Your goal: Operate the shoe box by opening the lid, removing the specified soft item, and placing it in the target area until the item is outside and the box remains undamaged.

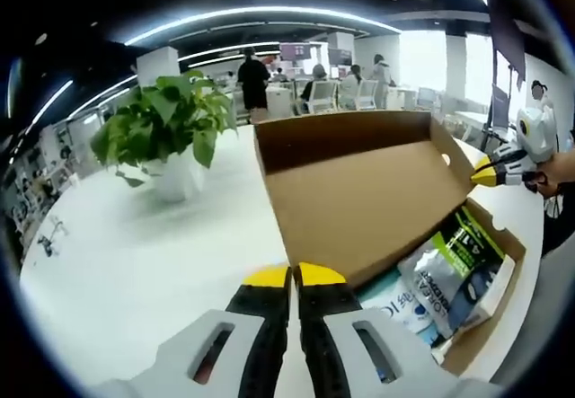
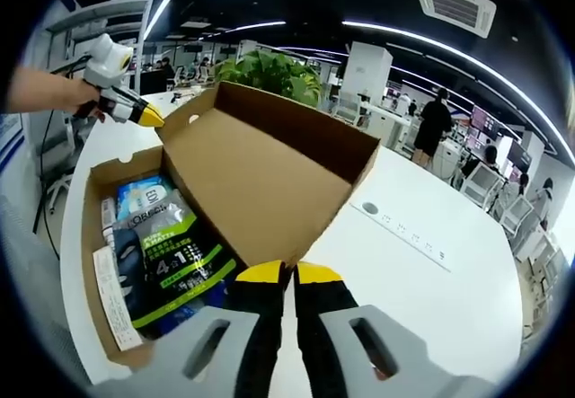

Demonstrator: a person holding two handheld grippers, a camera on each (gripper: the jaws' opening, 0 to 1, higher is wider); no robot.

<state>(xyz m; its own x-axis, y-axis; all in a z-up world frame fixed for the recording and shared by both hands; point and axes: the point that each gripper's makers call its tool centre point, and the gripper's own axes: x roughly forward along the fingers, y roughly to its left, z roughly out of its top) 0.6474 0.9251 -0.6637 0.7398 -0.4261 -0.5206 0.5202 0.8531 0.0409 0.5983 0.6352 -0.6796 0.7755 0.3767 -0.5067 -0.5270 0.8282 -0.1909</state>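
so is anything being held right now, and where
The box lid, open: left gripper appears to pinch one side edge, right gripper the opposite side edge.

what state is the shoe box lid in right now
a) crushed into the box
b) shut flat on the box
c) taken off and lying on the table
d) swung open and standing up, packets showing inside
d: the lid stands raised over the cardboard shoe box, still joined along one edge, and the packets lie exposed inside; the left gripper view shows the same raised lid.

White table (image 1: 135, 263): shoe box (image 1: 359, 191), potted plant (image 1: 166, 133)
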